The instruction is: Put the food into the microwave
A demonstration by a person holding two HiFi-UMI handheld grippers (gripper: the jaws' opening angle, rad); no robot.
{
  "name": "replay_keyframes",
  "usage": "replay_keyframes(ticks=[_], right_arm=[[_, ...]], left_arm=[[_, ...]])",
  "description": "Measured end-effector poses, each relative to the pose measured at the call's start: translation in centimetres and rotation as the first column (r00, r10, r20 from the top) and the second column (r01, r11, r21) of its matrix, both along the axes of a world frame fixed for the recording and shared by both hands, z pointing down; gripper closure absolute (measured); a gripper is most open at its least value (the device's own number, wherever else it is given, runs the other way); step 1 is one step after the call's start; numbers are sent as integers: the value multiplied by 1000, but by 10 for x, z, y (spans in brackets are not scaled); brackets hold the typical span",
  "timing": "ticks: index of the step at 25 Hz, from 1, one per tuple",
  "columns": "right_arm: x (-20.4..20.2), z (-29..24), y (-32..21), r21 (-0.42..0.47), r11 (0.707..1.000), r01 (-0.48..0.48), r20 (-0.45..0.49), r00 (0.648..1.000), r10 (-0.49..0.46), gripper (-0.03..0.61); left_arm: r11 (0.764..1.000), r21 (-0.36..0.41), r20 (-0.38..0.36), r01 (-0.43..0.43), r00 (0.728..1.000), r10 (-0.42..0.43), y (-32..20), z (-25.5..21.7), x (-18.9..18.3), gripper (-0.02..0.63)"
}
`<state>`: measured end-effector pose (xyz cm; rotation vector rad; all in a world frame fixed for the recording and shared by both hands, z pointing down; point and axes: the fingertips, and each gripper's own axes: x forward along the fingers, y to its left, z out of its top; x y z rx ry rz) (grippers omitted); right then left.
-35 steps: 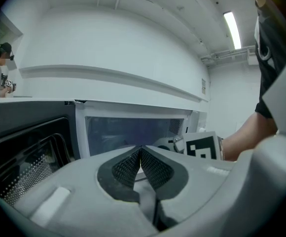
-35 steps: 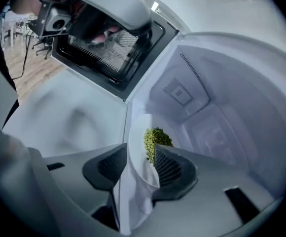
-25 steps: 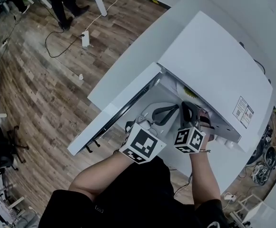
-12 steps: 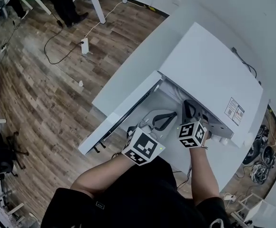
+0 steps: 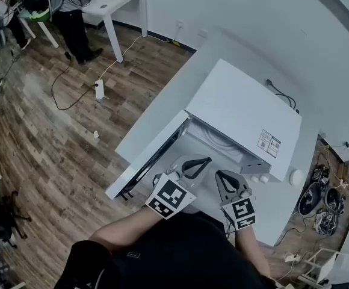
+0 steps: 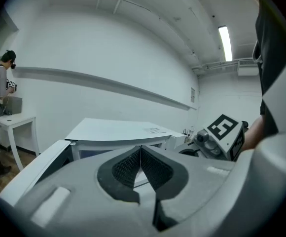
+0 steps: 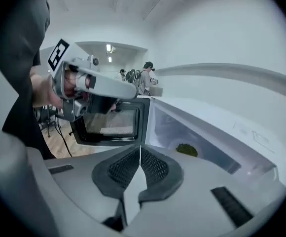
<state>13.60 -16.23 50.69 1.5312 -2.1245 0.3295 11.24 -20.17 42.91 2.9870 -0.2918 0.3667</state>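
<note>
Both claws are now clear of the microwave (image 5: 240, 110). A second ago the right claw (image 5: 225, 182) reached into the cavity. It has since pulled back and risen, and hangs in front of the opening just beside the left claw (image 5: 194, 163). Each claw has its jaws pressed together on nothing, as each gripper view shows. The food (image 7: 186, 149), a small green clump, lies on the cavity floor, well in from the front edge, with no claw touching it. The door (image 5: 144, 161) stands open, swung out toward the edge of the bench (image 5: 189, 68). I judge the placing done. What seems left is shutting the door, probably with a push from the left claw.
</note>
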Motion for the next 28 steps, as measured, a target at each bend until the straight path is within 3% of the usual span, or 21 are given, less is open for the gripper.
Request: replay_keyframes(ticks=[5,11,19,28], right_arm=[[28,-48,24,96,990,-102,244,967,76,561],[65,-106,75,215,968,-129,434,901,24,561],[113,-152,149,321,933,-164,466,885,-5,563],[141,-160,193,348,916,-199,425,904,35,565]], left_arm=[[999,3,-2,-47,999,47,30,-15,18,603],[997,-14,-30,-75,997,74,79,-37,51,603],[991,-56,-77,-119,990,115,137,-67,101,603],[968,48,-70,-245,966,248,189,-82,142,606]])
